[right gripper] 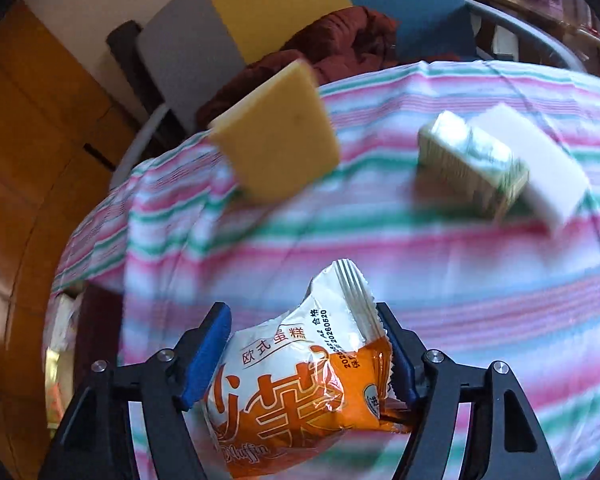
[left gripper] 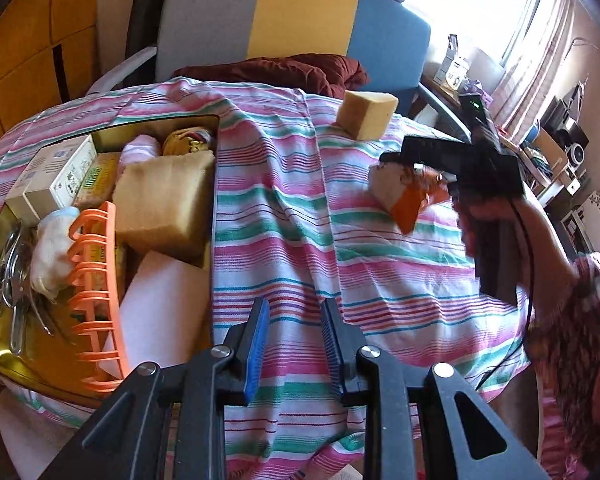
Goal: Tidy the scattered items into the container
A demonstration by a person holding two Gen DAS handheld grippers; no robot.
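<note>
My right gripper (right gripper: 304, 344) is shut on an orange and white cake packet (right gripper: 300, 384), held above the striped tablecloth (right gripper: 480, 320). From the left wrist the same packet (left gripper: 408, 192) hangs under the right gripper (left gripper: 420, 172) at the table's right. My left gripper (left gripper: 294, 320) is open and empty over the cloth, just right of the gold tin container (left gripper: 4, 356). The tin holds a sponge (left gripper: 164, 200), a white box (left gripper: 52, 180), an orange comb (left gripper: 96, 292), metal cutlery (left gripper: 8, 284) and a white block (left gripper: 160, 304). A yellow sponge (left gripper: 366, 114) lies on the far cloth, also yellow sponge (right gripper: 280, 132).
A foil-wrapped box (right gripper: 472, 164) and a white block (right gripper: 540, 160) lie on the cloth at the right. A colourful chair (left gripper: 292, 16) with a maroon cloth (left gripper: 300, 72) stands behind the table. A person's hand and sleeve (left gripper: 572, 312) are at the right; cluttered shelves (left gripper: 560, 148) beyond.
</note>
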